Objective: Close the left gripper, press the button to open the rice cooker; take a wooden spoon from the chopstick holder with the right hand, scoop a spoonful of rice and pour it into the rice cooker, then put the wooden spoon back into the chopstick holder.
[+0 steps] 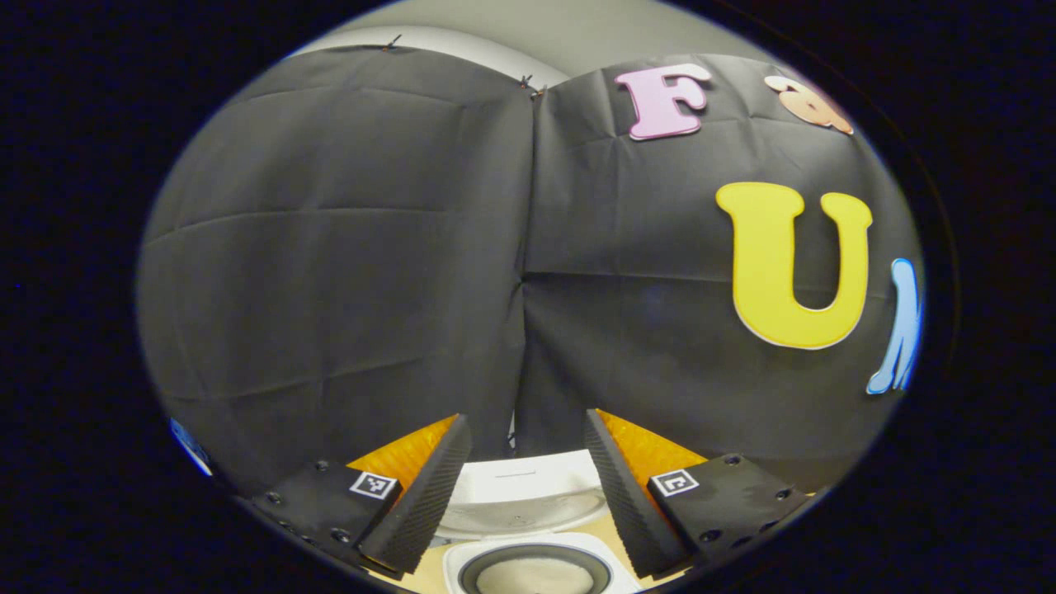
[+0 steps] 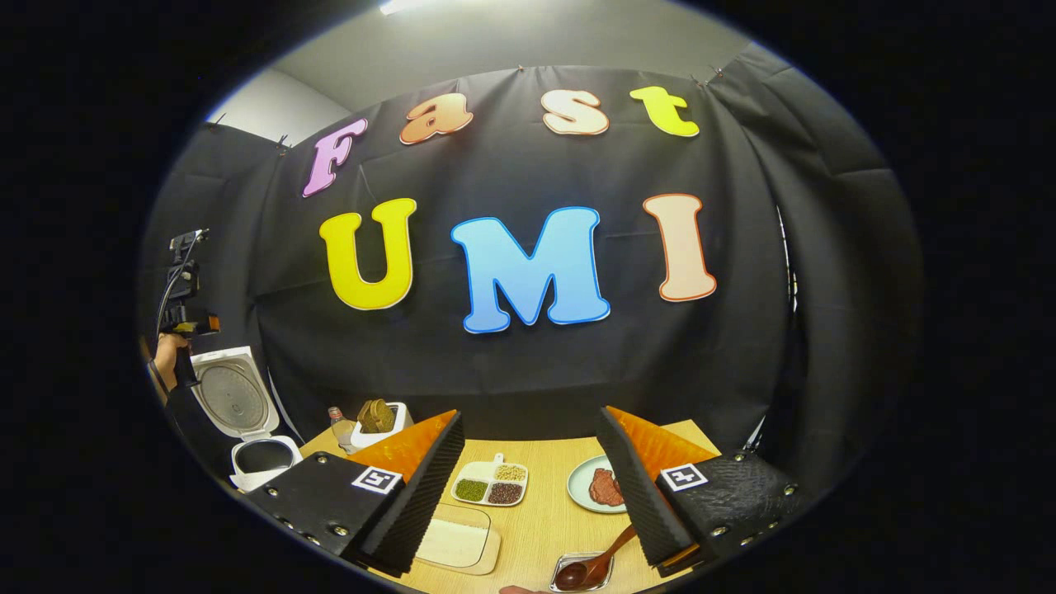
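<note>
Rice cooker (image 2: 247, 412) lid up, far left of tabletop (image 2: 544, 520). Right gripper (image 2: 528, 487) jaws apart, empty. Wooden spoon (image 2: 596, 561) lies in small metal tray (image 2: 569, 582) just below; descend, centre jaws across handle, clamp. Left gripper (image 1: 528, 487) spread above cooker.

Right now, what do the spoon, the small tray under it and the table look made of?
Spoon: dark brown, smooth with a slight gloss, looks like varnished wood.
Small tray: shiny and reflective, probably metal.
Table: pale yellow with fine grain lines, wood or wood-look laminate; cannot tell which.
</note>
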Demonstrator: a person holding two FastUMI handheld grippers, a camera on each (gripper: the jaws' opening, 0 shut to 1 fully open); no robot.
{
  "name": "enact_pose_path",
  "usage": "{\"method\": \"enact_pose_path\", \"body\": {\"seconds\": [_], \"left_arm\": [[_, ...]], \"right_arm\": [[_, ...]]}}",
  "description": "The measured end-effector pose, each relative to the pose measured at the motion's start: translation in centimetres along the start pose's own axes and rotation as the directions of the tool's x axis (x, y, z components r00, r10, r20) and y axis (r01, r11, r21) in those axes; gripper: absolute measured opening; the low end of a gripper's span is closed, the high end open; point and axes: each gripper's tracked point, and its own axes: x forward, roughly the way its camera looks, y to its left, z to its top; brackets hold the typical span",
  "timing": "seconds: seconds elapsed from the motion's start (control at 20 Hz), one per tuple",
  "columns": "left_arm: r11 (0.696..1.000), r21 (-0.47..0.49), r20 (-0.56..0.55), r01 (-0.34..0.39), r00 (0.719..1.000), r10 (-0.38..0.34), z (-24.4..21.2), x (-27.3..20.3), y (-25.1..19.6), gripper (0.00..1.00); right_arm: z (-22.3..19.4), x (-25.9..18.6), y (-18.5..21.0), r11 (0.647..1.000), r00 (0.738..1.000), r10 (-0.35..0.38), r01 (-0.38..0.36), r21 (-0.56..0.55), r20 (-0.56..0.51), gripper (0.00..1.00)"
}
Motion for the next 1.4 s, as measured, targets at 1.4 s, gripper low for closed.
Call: {"method": "enact_pose_path", "body": {"seconds": [1.4], "left_arm": [[0.998,-0.016,-0.071,-0.065,0.995,0.063,-6.7,-3.8,-1.1,0.99]], "right_arm": [[0.2,-1.6,-0.8,1.0,1.0,-0.001,0.0,0.023,0.029,0.98]]}}
